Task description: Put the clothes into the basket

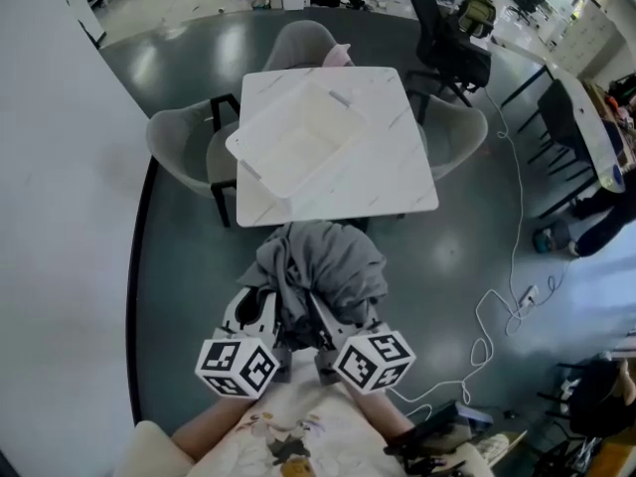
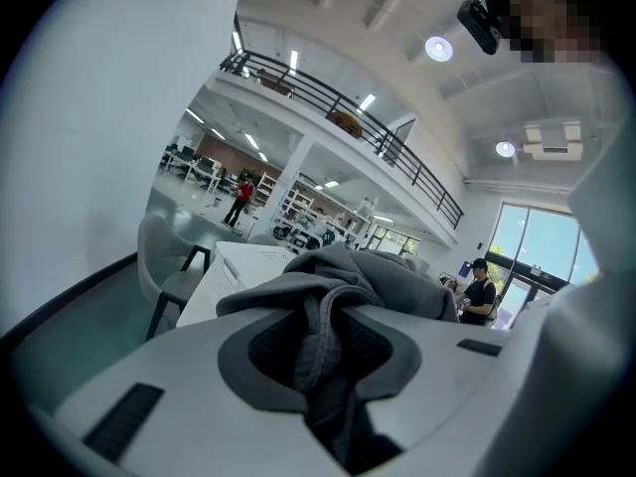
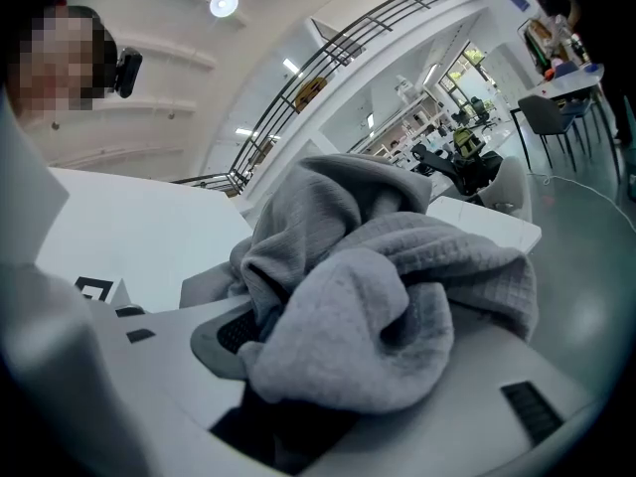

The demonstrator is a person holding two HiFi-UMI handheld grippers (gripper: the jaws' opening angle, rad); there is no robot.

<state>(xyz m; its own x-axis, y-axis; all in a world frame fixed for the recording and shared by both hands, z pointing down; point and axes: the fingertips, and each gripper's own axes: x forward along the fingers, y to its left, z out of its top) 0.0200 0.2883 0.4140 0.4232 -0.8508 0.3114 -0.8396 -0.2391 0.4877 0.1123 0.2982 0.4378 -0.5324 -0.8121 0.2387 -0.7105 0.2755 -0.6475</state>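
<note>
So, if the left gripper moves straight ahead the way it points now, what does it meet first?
Apart from the grey garment that the left gripper holds, probably the near edge of the white table, before the basket; height is hard to judge.

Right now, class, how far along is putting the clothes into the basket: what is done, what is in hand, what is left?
Done: the grey garment is picked up. In hand: the left gripper and right gripper both have jaws shut on it, bunched short of the table. Left: the white basket shows no clothes inside; the garment must go in.
</note>
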